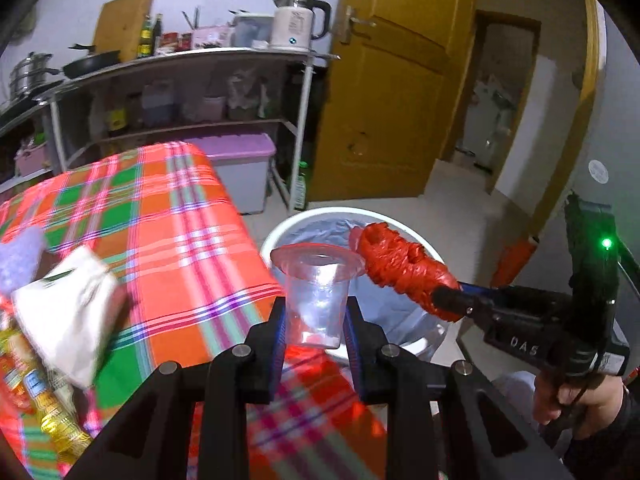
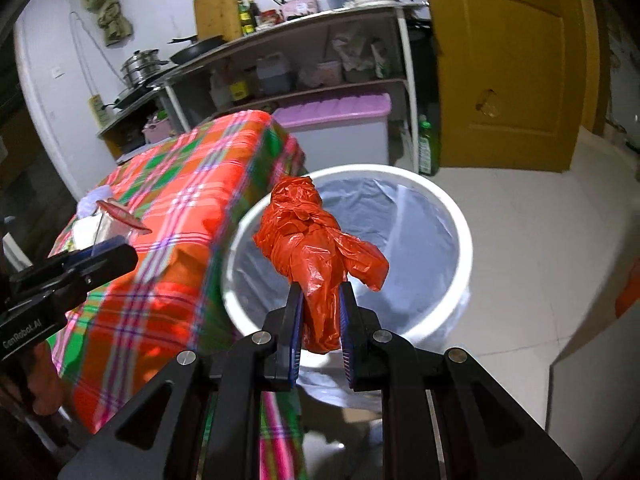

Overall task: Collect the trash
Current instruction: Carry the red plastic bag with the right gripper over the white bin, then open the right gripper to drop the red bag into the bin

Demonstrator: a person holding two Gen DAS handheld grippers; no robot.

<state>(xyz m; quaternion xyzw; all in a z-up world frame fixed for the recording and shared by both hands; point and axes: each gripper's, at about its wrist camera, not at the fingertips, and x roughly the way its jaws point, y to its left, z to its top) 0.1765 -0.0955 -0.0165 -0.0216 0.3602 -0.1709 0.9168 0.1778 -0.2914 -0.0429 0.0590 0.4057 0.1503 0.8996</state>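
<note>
My left gripper [image 1: 316, 312] is shut on a clear plastic cup [image 1: 316, 292] and holds it upright above the table's right edge, next to the white trash bin [image 1: 280, 236]. My right gripper [image 2: 320, 304] is shut on a crumpled red plastic bag [image 2: 316, 240] and holds it over the rim of the bin [image 2: 456, 216], which has a grey liner. In the left wrist view the red bag [image 1: 400, 264] and right gripper [image 1: 448, 300] hang over the bin, just right of the cup. In the right wrist view the left gripper [image 2: 100, 256] shows at far left.
The table [image 1: 168, 216] has a red, orange and green plaid cloth. A white tissue pack [image 1: 68, 312], a purple item [image 1: 20, 256] and gold wrappers [image 1: 44, 408] lie at its left. A shelf rack [image 1: 180, 92] with kitchenware, a purple-lidded box [image 1: 240, 172] and a yellow door [image 1: 392, 80] stand behind.
</note>
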